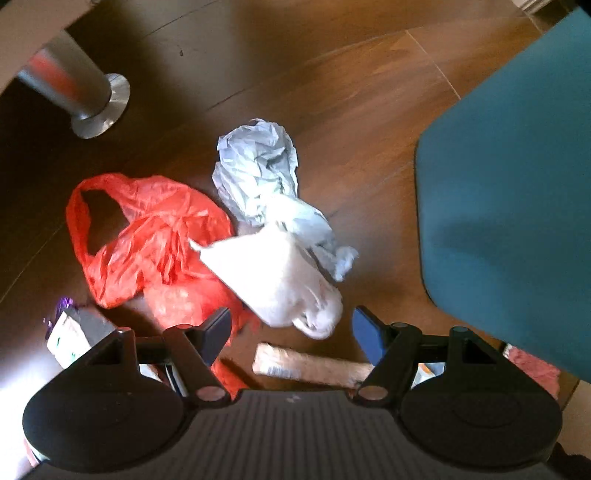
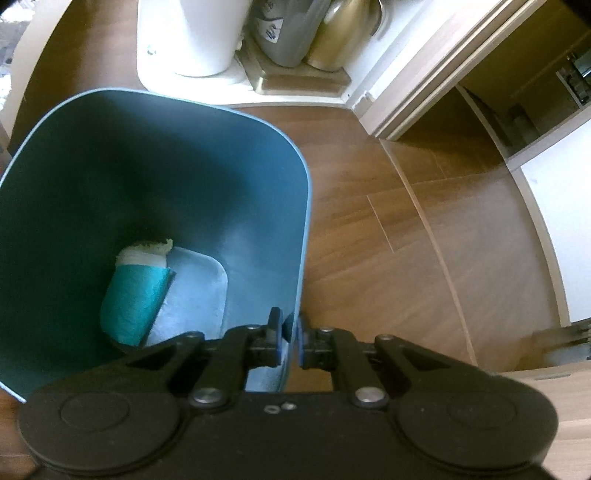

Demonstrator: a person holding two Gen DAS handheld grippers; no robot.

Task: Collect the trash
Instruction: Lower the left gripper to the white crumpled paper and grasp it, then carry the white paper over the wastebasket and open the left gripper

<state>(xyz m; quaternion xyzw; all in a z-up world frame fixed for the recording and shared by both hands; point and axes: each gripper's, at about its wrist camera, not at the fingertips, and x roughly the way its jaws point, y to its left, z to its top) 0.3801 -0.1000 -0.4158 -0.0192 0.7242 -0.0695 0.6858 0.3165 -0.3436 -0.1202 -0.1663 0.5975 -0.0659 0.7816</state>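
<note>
On the wooden floor lie a red plastic bag (image 1: 147, 236), a crumpled grey bag (image 1: 258, 170), a white plastic bag (image 1: 273, 273) and a brown paper-wrapped stick (image 1: 310, 365). My left gripper (image 1: 291, 318) hangs open just above them, pointing straight down, with the white bag's lower end between its fingers but not pinched. The blue bin (image 1: 517, 206) stands to the right. In the right wrist view my right gripper (image 2: 290, 332) is shut on the wall of the blue bin (image 2: 110, 147). Inside lie a teal-wrapped roll (image 2: 136, 295) and a white sheet (image 2: 195, 288).
A metal furniture leg (image 1: 81, 92) stands at the far left, and a small carton (image 1: 74, 332) lies by my left finger. Something pink (image 1: 535, 369) shows under the bin. Beyond the bin are a white appliance (image 2: 207, 33), a brass kettle (image 2: 343, 33) and a sliding-door track (image 2: 424, 92).
</note>
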